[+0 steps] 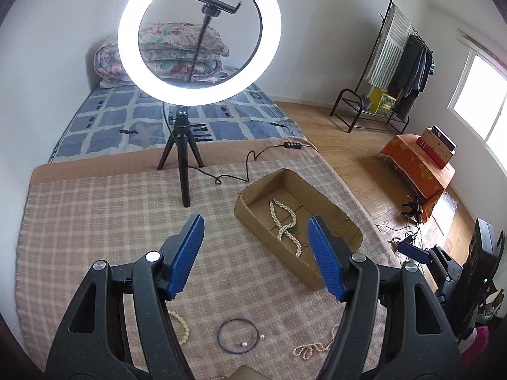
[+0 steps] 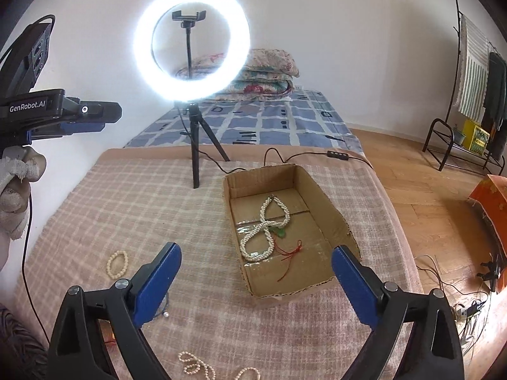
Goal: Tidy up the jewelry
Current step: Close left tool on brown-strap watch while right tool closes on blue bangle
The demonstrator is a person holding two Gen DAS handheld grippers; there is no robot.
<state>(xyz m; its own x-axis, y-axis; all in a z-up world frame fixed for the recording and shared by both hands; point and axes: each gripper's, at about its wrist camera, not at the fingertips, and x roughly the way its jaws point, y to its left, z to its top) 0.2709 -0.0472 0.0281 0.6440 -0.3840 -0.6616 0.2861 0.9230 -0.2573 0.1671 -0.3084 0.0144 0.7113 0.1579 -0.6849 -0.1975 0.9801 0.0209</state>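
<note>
Looking along the left gripper, the checked blanket spreads wide and bare to the left, ending at a tan border toward the bed. Its blue fingers stand apart with nothing between them. A ring light on a tripod stands near the blanket's far edge, its cable trailing beside the cardboard box. The box sits close to the blanket's right edge, where the wooden floor begins. Only this view shows the dark cord bracelet with its small pearls, lying near the lower edge between a yellowish bead bracelet and a loose pearl strand.

From the right gripper, fingers also spread wide and empty, the box lies straight ahead, open-topped, torn at its near wall. Inside rests a long pearl necklace looped in a figure eight, with a green bit and red thread beside it. This view alone shows the gloved hand holding the left gripper at the far left, above a small bead bracelet on open blanket. More pearls lie at the bottom edge.
</note>
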